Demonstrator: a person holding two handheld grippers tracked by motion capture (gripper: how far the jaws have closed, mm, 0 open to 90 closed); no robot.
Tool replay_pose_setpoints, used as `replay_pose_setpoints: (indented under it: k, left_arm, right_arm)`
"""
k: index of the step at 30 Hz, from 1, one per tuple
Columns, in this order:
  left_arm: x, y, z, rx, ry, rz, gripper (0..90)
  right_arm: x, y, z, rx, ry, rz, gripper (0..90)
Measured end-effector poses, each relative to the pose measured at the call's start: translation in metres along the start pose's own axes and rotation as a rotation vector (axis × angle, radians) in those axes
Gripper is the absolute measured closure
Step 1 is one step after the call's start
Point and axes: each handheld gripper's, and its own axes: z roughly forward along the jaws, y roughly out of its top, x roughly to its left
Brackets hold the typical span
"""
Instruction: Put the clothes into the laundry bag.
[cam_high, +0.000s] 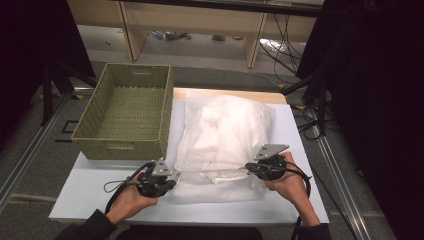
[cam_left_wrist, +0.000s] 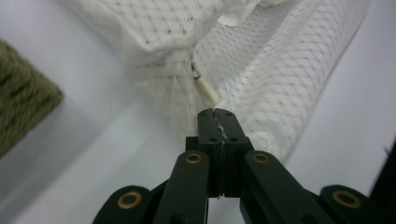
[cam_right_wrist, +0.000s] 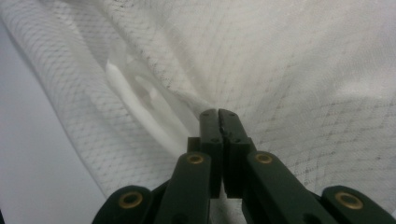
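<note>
High view: a white mesh laundry bag (cam_high: 220, 142) lies on the table (cam_high: 90, 192), right of the basket (cam_high: 127, 110), long axis running away from the person.
Left gripper (cam_left_wrist: 217, 114) is clamped on the zipper pull (cam_left_wrist: 205, 88); right gripper (cam_right_wrist: 218, 114) pinches the mesh. Bag contents stay indistinct.

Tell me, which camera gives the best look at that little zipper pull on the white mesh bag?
The left gripper view: the zipper pull hangs just beyond the shut left gripper, sharp against the mesh bag. In the high view the pull is too small to make out; the right gripper view has mesh, not the pull.
</note>
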Motion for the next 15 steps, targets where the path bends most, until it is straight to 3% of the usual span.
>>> replay_pose_setpoints:
  k: [1,4,5,7,10,11,12,13,15]
  left_arm:
    - [-0.001,-0.005,-0.002,0.031,-0.013,0.017,89.4]
    - [-0.005,-0.012,-0.002,0.056,-0.027,0.024,89.3]
    - [-0.006,-0.009,-0.003,0.032,-0.016,0.015,89.3]
    - [-0.007,0.000,-0.007,-0.023,0.000,-0.009,87.9]
    - [-0.020,0.026,-0.010,-0.111,-0.036,0.012,73.0]
    - [-0.026,0.034,-0.007,-0.116,-0.053,0.030,70.6]
    - [-0.030,0.040,-0.002,-0.112,-0.067,0.042,68.7]
    - [-0.035,0.047,0.006,-0.113,-0.087,0.049,67.0]
    - [-0.043,0.058,0.029,-0.086,-0.119,0.029,61.1]
  right_arm:
    - [0.000,0.000,-0.001,0.000,-0.003,0.001,90.0]
    - [0.004,0.002,-0.004,-0.004,-0.012,0.003,90.0]
    - [0.004,0.003,-0.005,-0.002,0.005,-0.008,90.0]
    - [0.005,0.005,-0.009,-0.015,-0.031,0.000,90.0]
    - [0.005,0.008,-0.013,-0.020,-0.014,-0.012,90.0]
    - [0.005,0.008,-0.013,-0.033,-0.037,-0.010,90.0]
    - [0.006,0.008,-0.014,-0.026,-0.025,0.020,90.0]
    - [0.006,0.009,-0.014,-0.028,-0.029,0.020,90.0]
    - [0.006,0.009,-0.015,-0.037,-0.034,0.003,90.0]
